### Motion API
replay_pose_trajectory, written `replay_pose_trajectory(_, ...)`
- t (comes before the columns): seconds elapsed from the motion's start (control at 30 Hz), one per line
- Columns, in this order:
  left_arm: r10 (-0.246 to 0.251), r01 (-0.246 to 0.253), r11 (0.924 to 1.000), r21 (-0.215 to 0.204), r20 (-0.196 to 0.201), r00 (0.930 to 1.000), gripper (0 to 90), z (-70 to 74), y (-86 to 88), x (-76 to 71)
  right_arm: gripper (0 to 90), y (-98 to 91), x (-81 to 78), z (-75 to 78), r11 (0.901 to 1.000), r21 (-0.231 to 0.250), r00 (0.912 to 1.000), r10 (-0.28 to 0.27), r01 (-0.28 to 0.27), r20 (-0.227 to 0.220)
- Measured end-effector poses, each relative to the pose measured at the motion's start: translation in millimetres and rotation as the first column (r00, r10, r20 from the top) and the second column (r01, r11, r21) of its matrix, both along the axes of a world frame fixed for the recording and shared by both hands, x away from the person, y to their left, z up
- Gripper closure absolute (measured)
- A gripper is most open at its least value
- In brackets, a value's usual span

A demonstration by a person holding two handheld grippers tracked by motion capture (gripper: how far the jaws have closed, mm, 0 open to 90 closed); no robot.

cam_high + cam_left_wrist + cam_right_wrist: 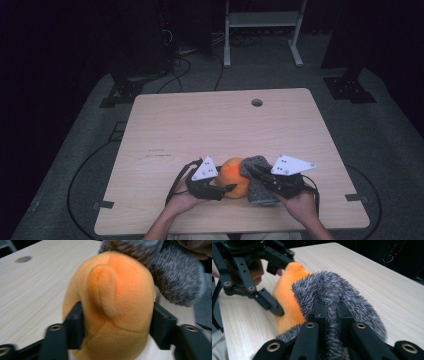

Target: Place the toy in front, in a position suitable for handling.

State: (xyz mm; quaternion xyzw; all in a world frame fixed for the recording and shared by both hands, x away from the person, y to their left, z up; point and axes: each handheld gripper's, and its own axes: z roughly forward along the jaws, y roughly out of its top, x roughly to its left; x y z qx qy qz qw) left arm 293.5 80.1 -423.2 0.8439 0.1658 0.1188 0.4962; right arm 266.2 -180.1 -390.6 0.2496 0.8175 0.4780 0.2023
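Near the front edge of the counter [165,125] sits an orange plush toy [234,183], a grey furry cloth [257,182] touching its right side. The left tool [226,188] has its jaws pressed against both sides of the toy, gripping it. The right tool [253,172], jaws nearly together, pinches a fold of the cloth beside the toy.

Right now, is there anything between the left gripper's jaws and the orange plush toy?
Nothing visible. The left gripper has one jaw on each flank of the orange plush toy, right against the fabric. The grey furry part lies beyond, at the toy's far end, where the right gripper pinches it.
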Motion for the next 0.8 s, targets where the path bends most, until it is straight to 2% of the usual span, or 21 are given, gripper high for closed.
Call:
replay_pose_trajectory(0.03,0.017,-0.017,0.9998,-0.008,-0.008,0.9998,22.2,-2.1,0.9,3.1,81.5,1.6,-0.3,-0.7,0.9999,-0.011,1.0,0.002,-0.002,-0.001)
replay_pose_trajectory(0.1,0.052,-0.053,0.9985,-0.013,-0.038,0.9979,7.0,-6.7,1.3,9.7,81.4,-1.4,6.6,-6.2,0.9997,-0.003,0.9987,0.022,-0.023,-0.045)
replay_pose_trajectory(0.13,0.041,-0.043,0.9985,-0.035,-0.056,0.9976,8.4,-9.1,1.0,10.9,81.4,-4.5,9.8,-9.0,0.9999,0.006,0.9982,0.01,-0.01,-0.059)
replay_pose_trajectory(0.17,0.039,-0.041,0.9983,-0.042,-0.04,0.9984,17.2,-11.1,-0.9,9.3,81.4,-7.5,11.8,-9.8,0.9999,0.015,0.9969,-0.002,0.004,-0.078)
replay_pose_trajectory(0.2,0.051,-0.052,0.9981,-0.033,-0.017,0.9985,23.4,-12.0,-4.7,6.5,81.5,-9.0,11.2,-8.1,0.9998,0.017,0.9967,-0.008,0.009,-0.081)
replay_pose_trajectory(0.23,0.053,-0.054,0.998,-0.033,-0.015,0.9985,27.9,-12.0,-9.3,3.5,81.5,-8.5,7.3,-4.5,0.9999,0.013,0.9982,-0.008,0.009,-0.059)
replay_pose_trajectory(0.27,0.04,-0.04,0.9991,-0.015,0.008,0.9992,31.1,-11.5,-14.9,-0.5,81.5,-7.1,2.6,0.2,0.9992,0.035,0.9988,0.021,-0.019,-0.045)
replay_pose_trajectory(0.3,0.022,-0.023,0.9996,0.017,0.049,0.9986,32.6,-11.0,-20.4,-5.4,81.5,-4.0,-1.8,5.1,0.9974,0.055,0.9983,0.048,-0.046,-0.033)
replay_pose_trajectory(0.33,0.017,-0.019,0.9991,0.039,0.068,0.9975,33.5,-10.8,-24.4,-9.2,81.5,0.9,-4.6,8.9,0.9978,0.031,0.9983,0.058,-0.058,-0.006)
replay_pose_trajectory(0.37,0.022,-0.025,0.9987,0.043,0.07,0.9973,33.7,-10.9,-25.3,-10.1,81.5,4.8,-5.7,10.2,0.9983,-0.004,0.9982,0.059,-0.059,0.008)
replay_pose_trajectory(0.4,0.018,-0.02,0.9991,0.037,0.056,0.9982,33.7,-11.2,-23.3,-9.1,81.5,5.0,-4.2,8.7,0.9985,-0.015,0.9986,0.053,-0.053,0.007)
replay_pose_trajectory(0.43,0.012,-0.013,0.9995,0.027,0.048,0.9988,33.7,-12.1,-20.1,-7.5,81.5,1.0,0.1,5.1,0.9986,0.009,0.9986,0.053,-0.053,-0.008)
replay_pose_trajectory(0.47,0.004,-0.005,0.9997,0.025,0.044,0.999,33.8,-12.5,-18.7,-7.2,81.5,-6.6,5.9,-0.3,0.999,0.031,0.9987,0.032,-0.031,-0.04)
replay_pose_trajectory(0.57,-0.032,0.03,0.9989,0.037,0.064,0.9974,32.8,-13.3,-16.6,-8.8,81.4,-23.0,13.8,-9.0,0.9994,0.025,0.9967,-0.023,0.025,-0.078)
replay_pose_trajectory(0.6,-0.048,0.046,0.9986,0.026,0.067,0.9966,29.8,-13.4,-16.9,-9.2,81.4,-26.7,15.0,-10.4,0.9991,0.028,0.9955,-0.029,0.031,-0.09)
replay_pose_trajectory(0.63,-0.053,0.052,0.9985,0.019,0.069,0.9962,25.5,-13.4,-16.6,-8.4,81.5,-28.0,14.7,-10.5,0.999,0.037,0.9946,-0.023,0.027,-0.101)
replay_pose_trajectory(0.67,-0.039,0.038,0.9992,0.013,0.064,0.9972,20.0,-13.3,-15.8,-6.1,81.5,-26.2,12.7,-8.9,0.9993,0.031,0.9956,-0.019,0.022,-0.092)
replay_pose_trajectory(0.73,0.014,-0.014,0.9999,-0.011,0.025,0.9996,7.8,-12.8,-14.2,-0.6,81.5,-19.3,8.0,-2.2,0.9996,0.028,0.9976,0.012,-0.01,-0.069)
replay_pose_trajectory(0.77,0.014,-0.013,0.9997,-0.019,0.012,0.9998,7.8,-12.5,-13.3,1.2,81.4,-15.0,6.0,1.6,0.9987,0.036,0.997,0.037,-0.035,-0.068)
replay_pose_trajectory(0.8,0.007,-0.007,0.9998,-0.017,0.025,0.9997,15.3,-12.2,-13.2,0.8,81.4,-10.5,4.2,5.0,0.998,0.032,0.9961,0.056,-0.054,-0.068)
